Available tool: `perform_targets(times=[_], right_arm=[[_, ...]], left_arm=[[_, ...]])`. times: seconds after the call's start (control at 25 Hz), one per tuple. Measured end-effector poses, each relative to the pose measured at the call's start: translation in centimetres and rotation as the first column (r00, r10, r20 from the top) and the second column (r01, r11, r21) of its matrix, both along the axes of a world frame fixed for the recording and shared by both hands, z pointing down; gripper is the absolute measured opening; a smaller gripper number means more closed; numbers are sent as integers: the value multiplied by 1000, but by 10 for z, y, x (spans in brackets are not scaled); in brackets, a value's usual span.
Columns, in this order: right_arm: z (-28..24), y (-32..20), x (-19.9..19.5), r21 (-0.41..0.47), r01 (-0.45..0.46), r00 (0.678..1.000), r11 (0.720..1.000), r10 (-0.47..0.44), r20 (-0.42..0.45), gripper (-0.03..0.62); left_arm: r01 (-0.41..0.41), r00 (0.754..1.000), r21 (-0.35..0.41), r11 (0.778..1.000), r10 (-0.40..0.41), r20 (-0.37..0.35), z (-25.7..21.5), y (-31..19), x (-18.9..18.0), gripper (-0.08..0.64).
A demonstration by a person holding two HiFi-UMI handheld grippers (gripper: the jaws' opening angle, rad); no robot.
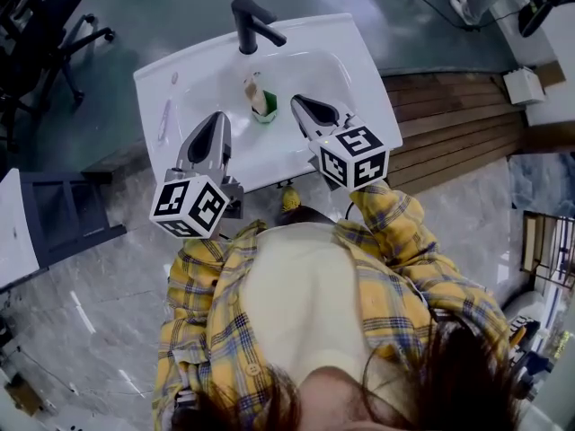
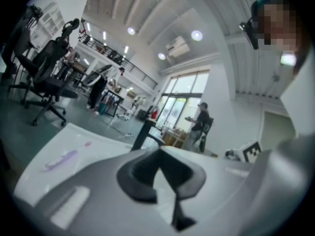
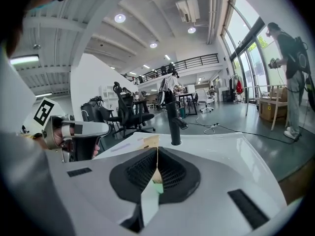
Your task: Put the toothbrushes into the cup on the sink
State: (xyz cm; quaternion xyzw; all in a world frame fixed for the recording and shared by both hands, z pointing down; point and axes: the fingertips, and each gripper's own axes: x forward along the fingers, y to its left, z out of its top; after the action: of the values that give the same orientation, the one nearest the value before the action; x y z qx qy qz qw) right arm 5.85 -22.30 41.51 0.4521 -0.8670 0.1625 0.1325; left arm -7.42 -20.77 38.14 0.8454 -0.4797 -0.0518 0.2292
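A white sink (image 1: 359,70) holds a green cup (image 1: 263,113) in its basin, with a beige and white packaged toothbrush (image 1: 254,91) standing in it. A pale purple toothbrush (image 1: 164,119) lies on the sink's left rim, also in the left gripper view (image 2: 61,159). My left gripper (image 1: 218,117) hovers over the sink's front edge, right of that toothbrush, with its jaws together and nothing in them (image 2: 158,154). My right gripper (image 1: 296,101) sits just right of the cup, apart from it, jaws shut and empty (image 3: 157,154). The cup (image 3: 157,188) shows behind them.
A black faucet (image 1: 252,23) stands at the back of the sink. Wooden decking (image 1: 458,124) lies to the right, with an office chair (image 1: 54,25) at the far left and a dark frame (image 1: 72,214) at the left. A person (image 3: 290,73) stands in the background.
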Motion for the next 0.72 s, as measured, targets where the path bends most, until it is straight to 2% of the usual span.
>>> perform_targets(times=[0.52,0.72], right_arm=[[-8,6,-3,-29,-33,999,999,34,42,14],[-10,6,-6,-30,-36,998,999,37,44,14]], left_arm=[[-34,992,-39,999,38,122,14,-6,9,6],[-29,990,-58,998,36,137,18,-7,7,6]])
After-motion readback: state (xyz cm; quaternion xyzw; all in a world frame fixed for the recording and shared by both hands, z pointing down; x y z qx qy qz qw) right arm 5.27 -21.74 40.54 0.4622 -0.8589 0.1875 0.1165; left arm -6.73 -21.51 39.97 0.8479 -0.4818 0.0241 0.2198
